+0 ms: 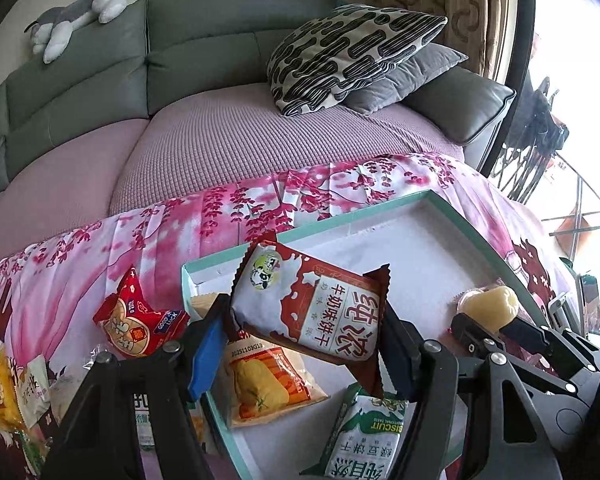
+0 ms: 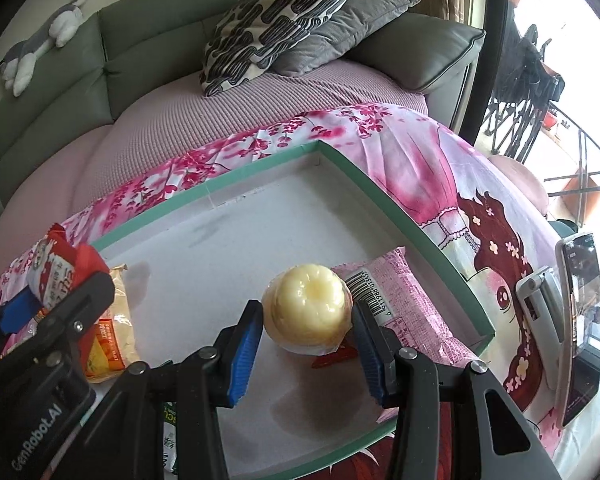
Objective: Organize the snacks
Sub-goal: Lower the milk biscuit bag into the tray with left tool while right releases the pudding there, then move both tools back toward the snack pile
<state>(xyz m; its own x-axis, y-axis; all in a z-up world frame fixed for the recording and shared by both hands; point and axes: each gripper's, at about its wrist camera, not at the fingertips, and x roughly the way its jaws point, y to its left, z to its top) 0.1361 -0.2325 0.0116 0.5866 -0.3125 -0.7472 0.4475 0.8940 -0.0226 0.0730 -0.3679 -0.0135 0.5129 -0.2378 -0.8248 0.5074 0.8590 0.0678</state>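
Left wrist view: the left gripper (image 1: 300, 332) holds a brown-and-white milk biscuit packet (image 1: 308, 304) clamped between its jaws, lifted over the near left part of a shallow teal-rimmed tray (image 1: 452, 216).
Tray contents, left view: under the packet lie an orange-and-yellow snack bag (image 1: 268, 384) and a green-and-white biscuit packet (image 1: 364, 440), both inside the tray.
Outside the tray: a red snack bag (image 1: 136, 320) and several more small packets lie to the left on a pink floral cloth (image 1: 160, 232) spread over the table.
Right side of left view: the right gripper (image 1: 492, 320) shows at the edge, carrying a pale yellow jelly cup (image 1: 492, 304).
Background: a grey-green sofa (image 1: 220, 40) with a mauve seat cover, two cushions and a plush toy.
Right wrist view: the right gripper (image 2: 306, 344) has its jaws closed on the jelly cup (image 2: 306, 312), low over the tray (image 2: 380, 184) floor, just beside a pink wrapped packet (image 2: 404, 308) in the near right corner.
Other things, right view: a phone (image 2: 580, 320) stands on a holder at the right of the table.
Risk, left: the packet is pinched by its soft body, so it may slip or twist free, or land on the bags below and pile up untidily.
Risk, right: the cup is round and smooth, so squeezing could squirt it out, and on release it may roll or tip against the pink packet.
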